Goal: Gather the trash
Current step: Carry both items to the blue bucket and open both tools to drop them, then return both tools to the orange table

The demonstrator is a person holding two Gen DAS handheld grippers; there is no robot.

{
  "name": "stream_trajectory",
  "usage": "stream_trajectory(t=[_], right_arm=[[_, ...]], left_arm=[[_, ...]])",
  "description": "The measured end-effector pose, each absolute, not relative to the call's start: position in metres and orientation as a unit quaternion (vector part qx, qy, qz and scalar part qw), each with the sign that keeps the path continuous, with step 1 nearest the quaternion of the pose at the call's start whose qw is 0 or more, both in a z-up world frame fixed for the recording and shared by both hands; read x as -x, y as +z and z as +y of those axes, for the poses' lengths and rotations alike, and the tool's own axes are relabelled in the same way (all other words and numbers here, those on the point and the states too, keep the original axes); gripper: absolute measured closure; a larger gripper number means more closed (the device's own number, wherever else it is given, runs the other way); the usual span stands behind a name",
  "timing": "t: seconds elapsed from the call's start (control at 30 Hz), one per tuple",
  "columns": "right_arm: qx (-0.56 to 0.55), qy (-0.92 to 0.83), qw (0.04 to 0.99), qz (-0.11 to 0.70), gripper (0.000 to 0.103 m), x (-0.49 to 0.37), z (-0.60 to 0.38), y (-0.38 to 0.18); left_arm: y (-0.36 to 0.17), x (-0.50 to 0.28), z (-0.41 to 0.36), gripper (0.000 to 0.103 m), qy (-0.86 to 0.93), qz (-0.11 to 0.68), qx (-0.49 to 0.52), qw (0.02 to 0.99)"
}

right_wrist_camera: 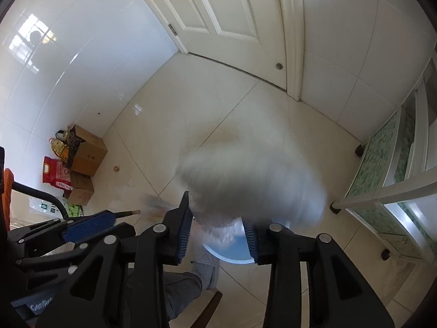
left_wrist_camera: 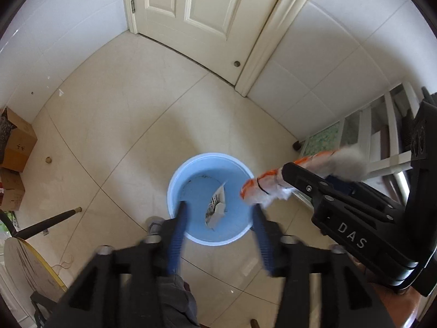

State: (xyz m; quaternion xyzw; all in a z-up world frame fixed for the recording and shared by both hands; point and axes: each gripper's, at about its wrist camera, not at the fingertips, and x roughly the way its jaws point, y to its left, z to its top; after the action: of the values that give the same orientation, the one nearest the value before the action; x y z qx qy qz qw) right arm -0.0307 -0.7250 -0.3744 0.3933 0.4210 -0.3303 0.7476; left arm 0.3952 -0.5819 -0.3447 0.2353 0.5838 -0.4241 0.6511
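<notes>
While the left claw (left_wrist_camera: 220,213) hangs spread and empty over the blue bin (left_wrist_camera: 210,199), the right claw (left_wrist_camera: 275,188) pinches an orange-white wrapper (left_wrist_camera: 262,187) at the bin's rim.
</notes>
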Motion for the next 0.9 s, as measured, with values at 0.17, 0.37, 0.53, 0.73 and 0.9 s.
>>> stream_trajectory(t=[0.17,0.37,0.53,0.73,0.9], right_arm=[[-0.4,-0.336,0.743,0.42,0.034,0.036,-0.728,-0.375],[-0.418,-0.346,0.736,0.406,0.006,0.047,-0.721,-0.368],[-0.409,-0.362,0.738,0.397,0.0,0.051,-0.702,-0.351],[-0.388,-0.359,0.762,0.374,0.0,0.048,-0.671,-0.306],[-0.355,-0.346,0.8,0.339,0.0,0.037,-0.636,-0.245]], left_arm=[[-0.343,-0.41,-0.595,0.031,-0.405,0.587,-0.237,0.66],[-0.314,-0.411,-0.604,0.023,-0.378,0.566,-0.256,0.686],[-0.277,-0.389,-0.587,0.019,-0.369,0.539,-0.253,0.714],[-0.229,-0.367,-0.542,0.014,-0.372,0.501,-0.233,0.746],[-0.174,-0.352,-0.477,0.012,-0.378,0.462,-0.197,0.777]])
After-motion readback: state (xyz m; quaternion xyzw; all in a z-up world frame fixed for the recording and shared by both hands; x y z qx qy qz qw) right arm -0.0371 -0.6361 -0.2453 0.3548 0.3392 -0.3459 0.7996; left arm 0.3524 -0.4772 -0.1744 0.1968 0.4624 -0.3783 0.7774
